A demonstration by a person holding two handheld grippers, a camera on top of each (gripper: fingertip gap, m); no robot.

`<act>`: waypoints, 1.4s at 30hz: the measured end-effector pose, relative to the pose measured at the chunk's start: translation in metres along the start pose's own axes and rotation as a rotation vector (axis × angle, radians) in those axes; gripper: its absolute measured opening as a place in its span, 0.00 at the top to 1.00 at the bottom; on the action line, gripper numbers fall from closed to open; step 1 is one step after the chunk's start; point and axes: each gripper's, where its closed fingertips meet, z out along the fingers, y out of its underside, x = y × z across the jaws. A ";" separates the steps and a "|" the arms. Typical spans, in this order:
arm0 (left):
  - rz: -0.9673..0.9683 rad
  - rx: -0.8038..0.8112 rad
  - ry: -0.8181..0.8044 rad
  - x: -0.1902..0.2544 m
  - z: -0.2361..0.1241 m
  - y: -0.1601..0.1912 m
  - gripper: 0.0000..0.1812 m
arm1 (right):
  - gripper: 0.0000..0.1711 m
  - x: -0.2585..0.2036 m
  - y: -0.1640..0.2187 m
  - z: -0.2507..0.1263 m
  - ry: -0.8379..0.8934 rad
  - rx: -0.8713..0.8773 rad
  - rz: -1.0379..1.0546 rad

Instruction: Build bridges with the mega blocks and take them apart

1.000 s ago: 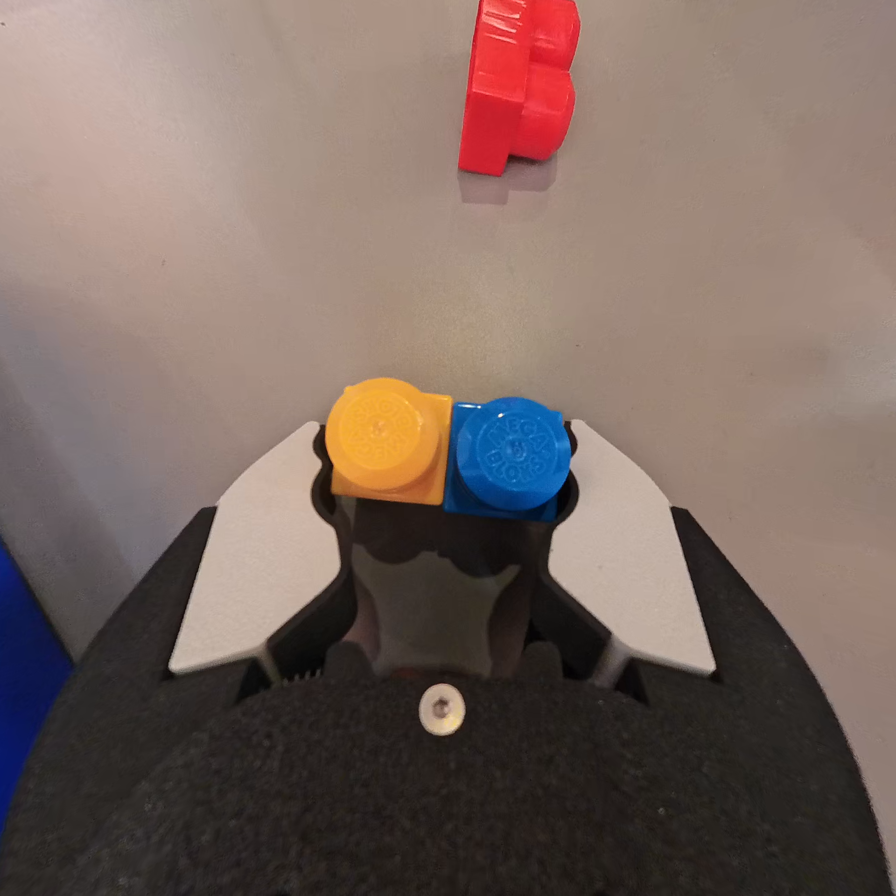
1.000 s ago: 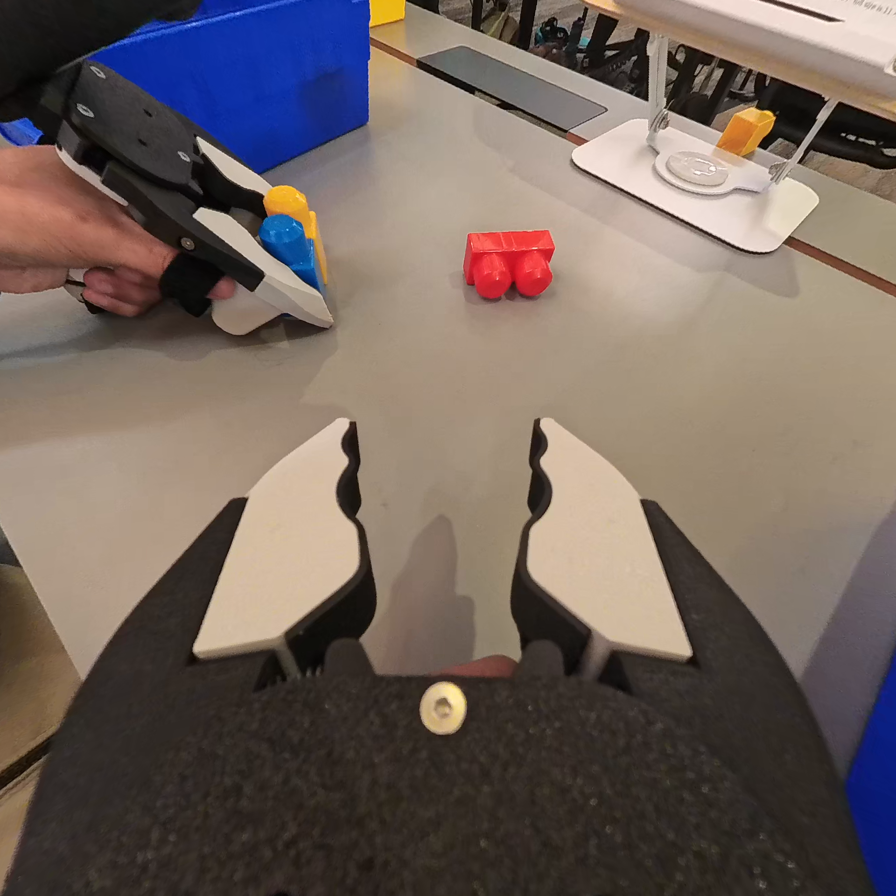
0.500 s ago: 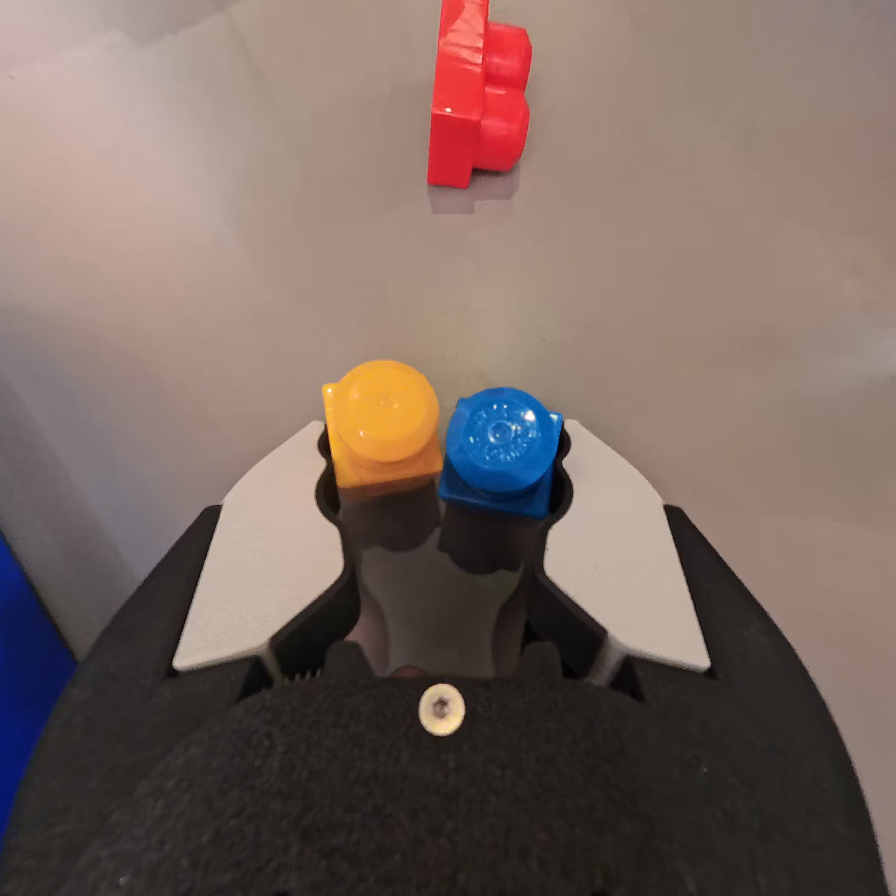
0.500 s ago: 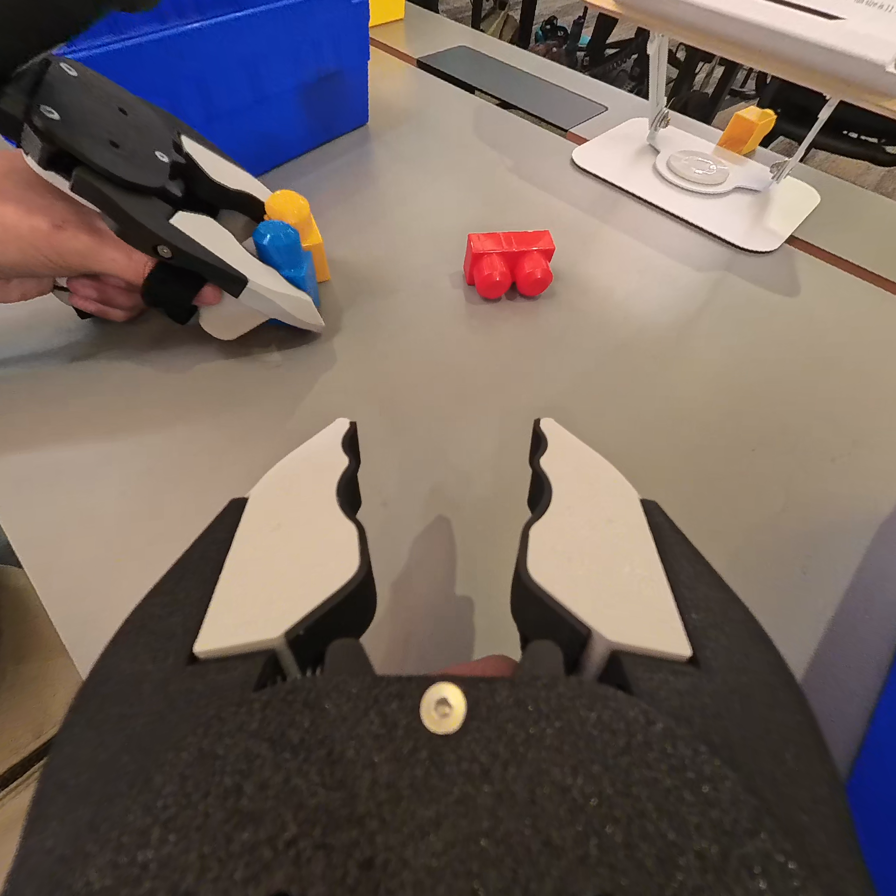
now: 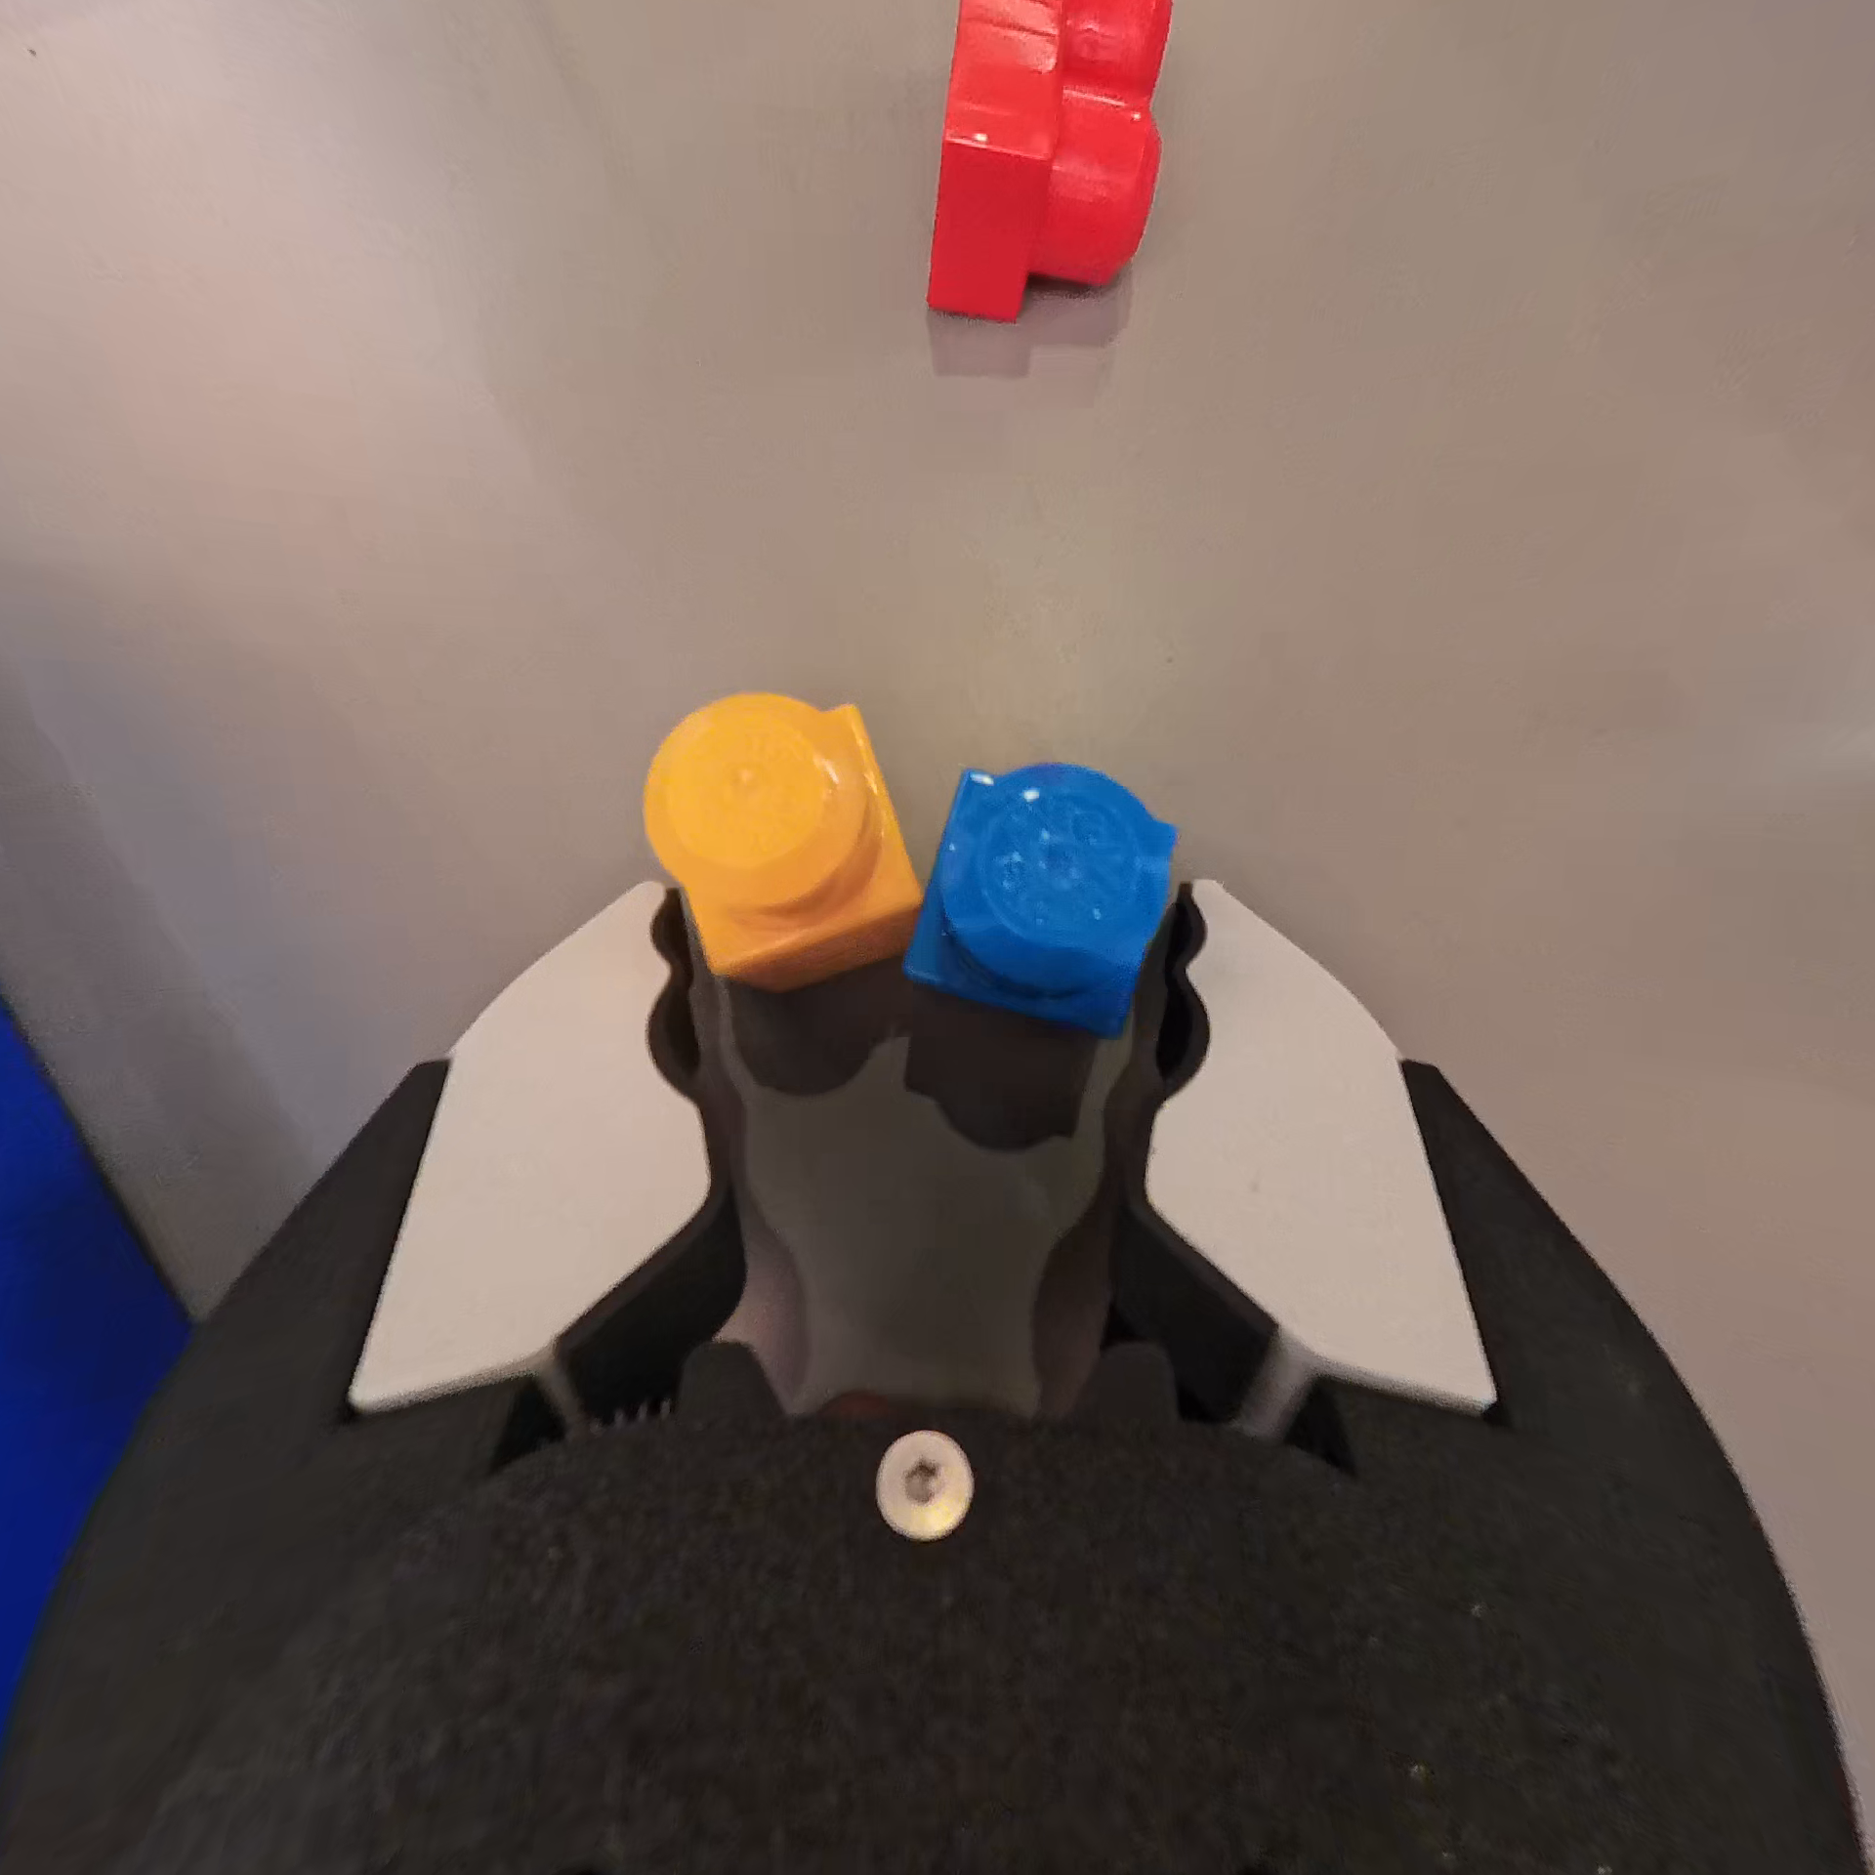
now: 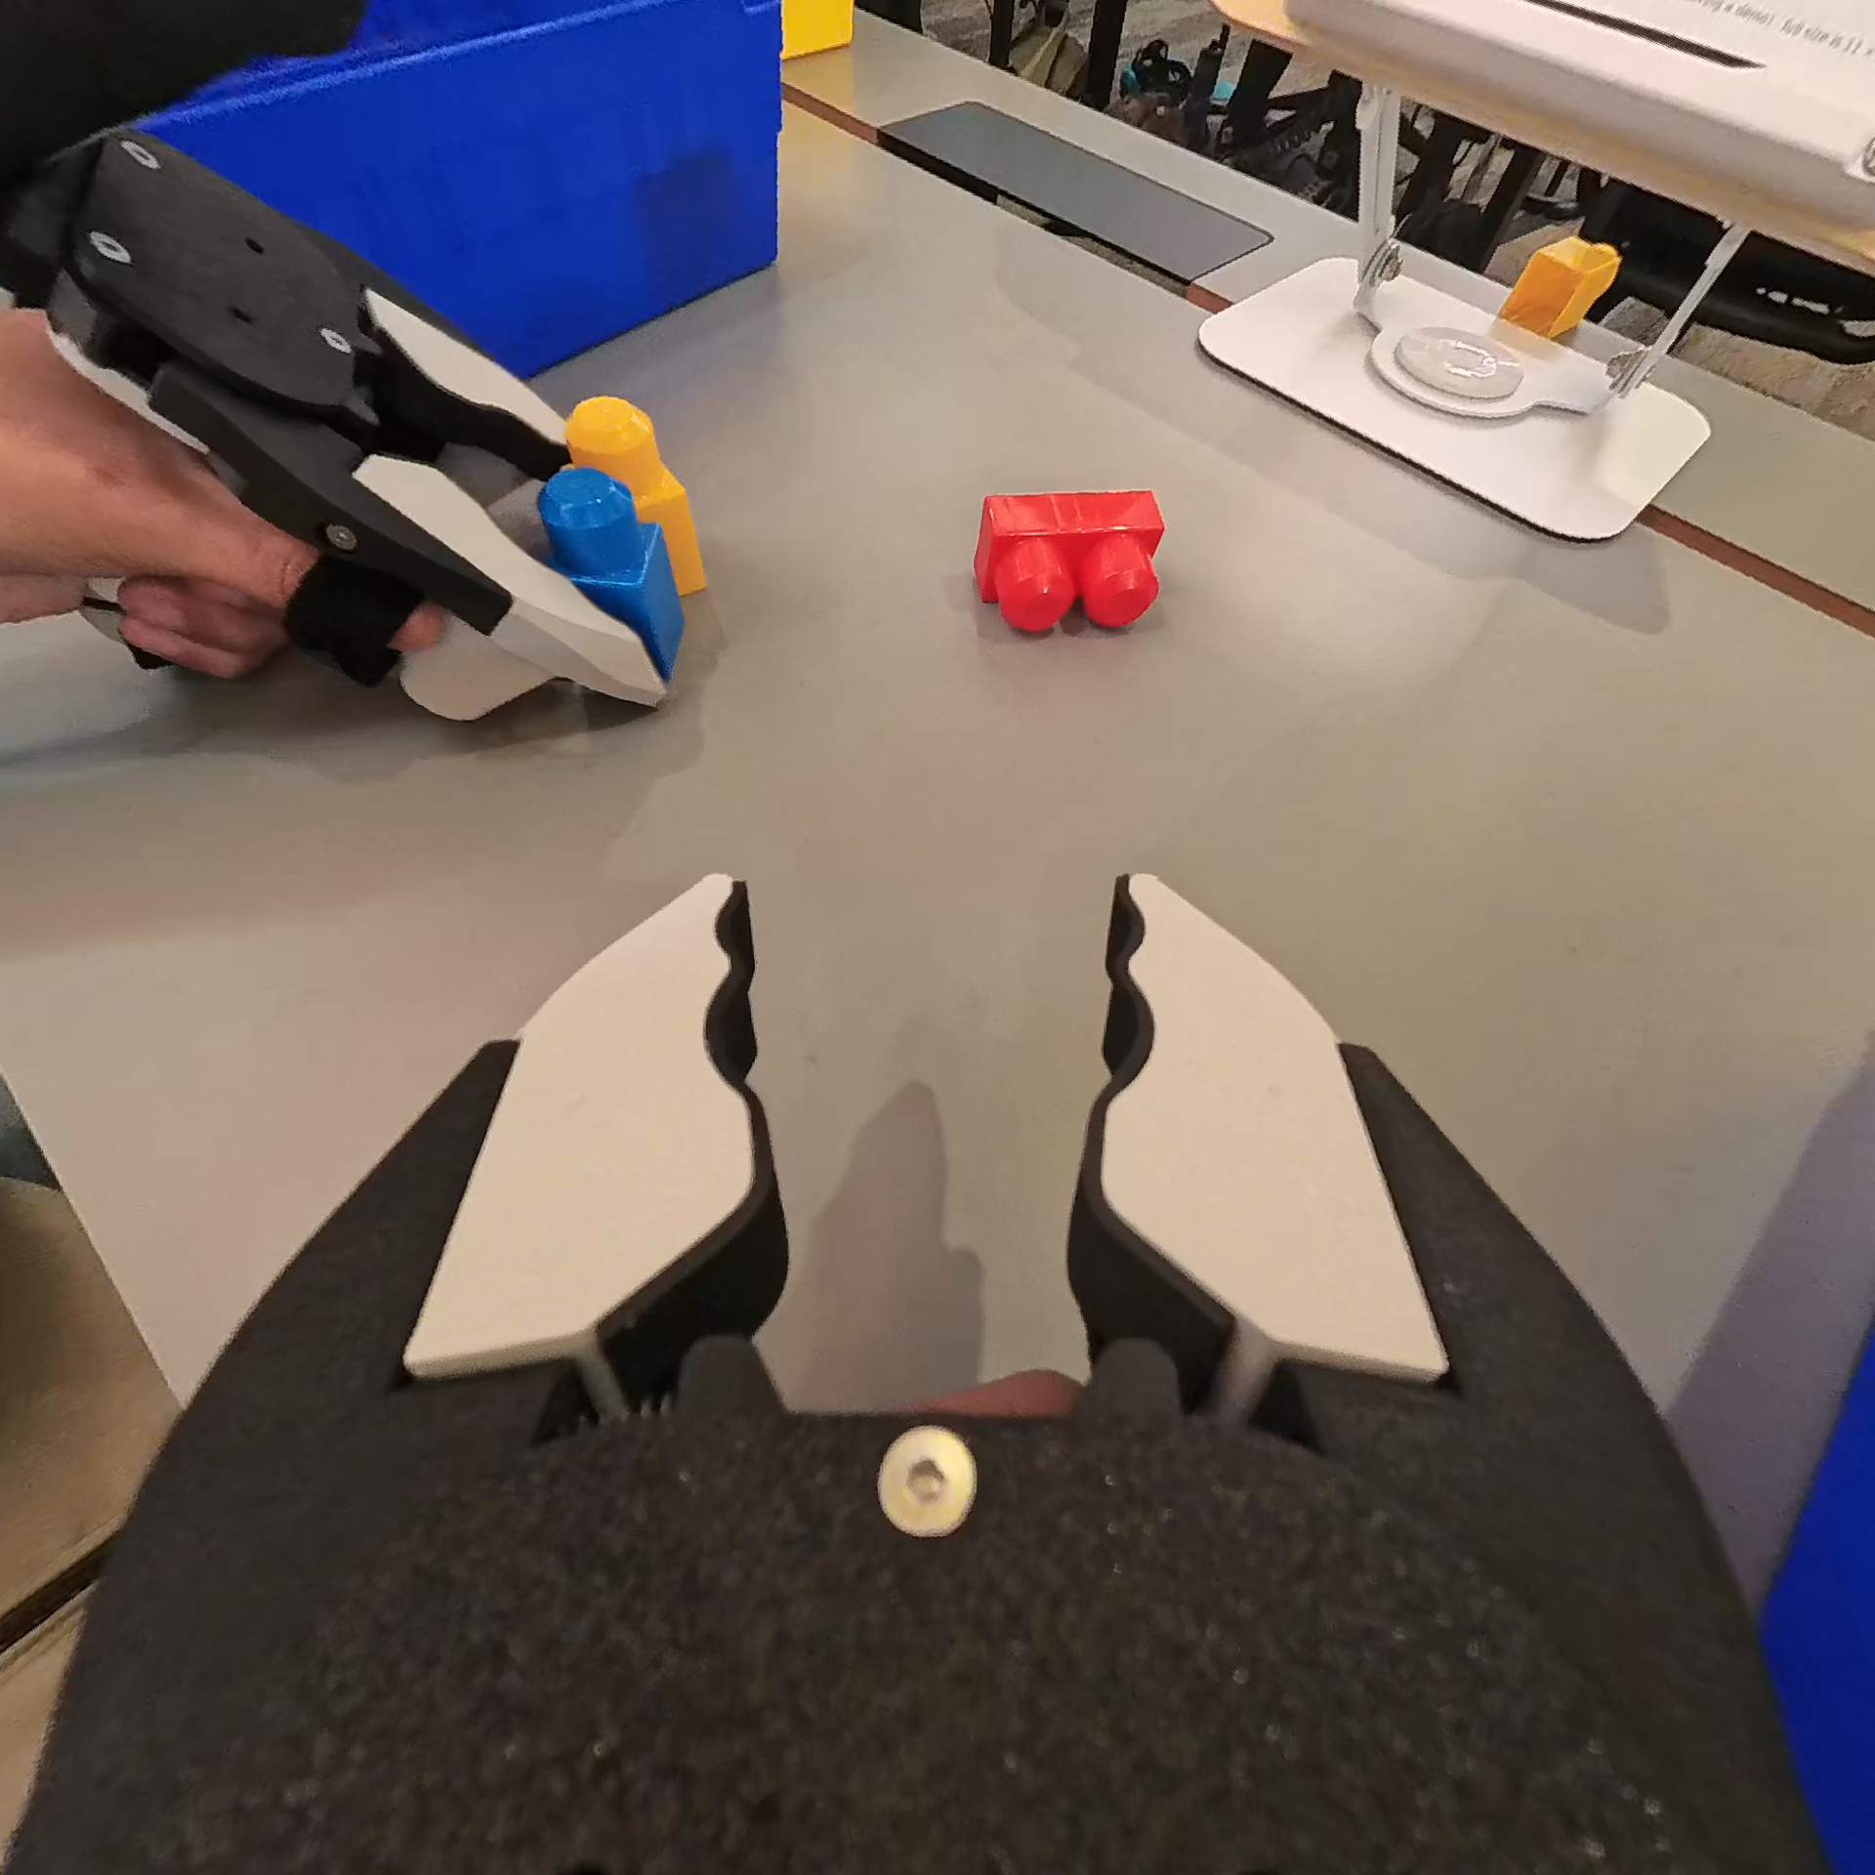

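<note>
A yellow one-stud block (image 5: 781, 852) and a blue one-stud block (image 5: 1045, 893) stand upright on the grey table (image 5: 406, 507), side by side at the tips of my left gripper (image 5: 923, 893). Its jaws are open around them; the yellow block is twisted and sits a little ahead of the left finger. Both blocks, yellow (image 6: 639, 477) and blue (image 6: 609, 558), show in the right wrist view beside the left gripper (image 6: 609, 568). A red two-stud block (image 5: 1045, 162) lies on its side farther ahead, also in the right wrist view (image 6: 1065, 558). My right gripper (image 6: 928, 893) is open and empty above the table.
A blue bin (image 6: 507, 203) stands behind the left gripper. A white stand (image 6: 1451, 375) with an orange piece (image 6: 1557, 289) is at the back right. A black pad (image 6: 1075, 193) lies at the back. Another blue object (image 6: 1826, 1522) is at the right edge. The yellow one-stud block (image 5: 781, 852) lies around 5 cm away from my left fingertips. Look for it in the right wrist view (image 6: 581, 428) too.
My left gripper's jaws have spread and let go of the yellow and blue blocks, which now stand slightly apart, the yellow one twisted. The right gripper has not moved.
</note>
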 end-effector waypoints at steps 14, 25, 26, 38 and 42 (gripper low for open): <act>-0.055 0.090 0.030 0.013 -0.037 0.014 0.92 | 0.61 0.000 0.000 -0.001 -0.002 0.001 -0.002; -0.036 0.065 0.060 0.029 -0.021 -0.001 0.93 | 0.61 0.001 -0.002 -0.003 0.004 0.004 -0.004; -0.040 0.061 0.057 0.029 -0.021 -0.001 0.94 | 0.61 0.001 -0.002 -0.003 0.003 0.004 -0.003; -0.066 0.137 0.033 0.055 -0.023 -0.013 1.00 | 0.62 0.007 -0.001 -0.004 0.011 0.004 0.007; -0.122 0.172 0.014 0.056 -0.016 -0.034 1.00 | 0.62 0.008 0.000 -0.005 0.015 0.002 0.004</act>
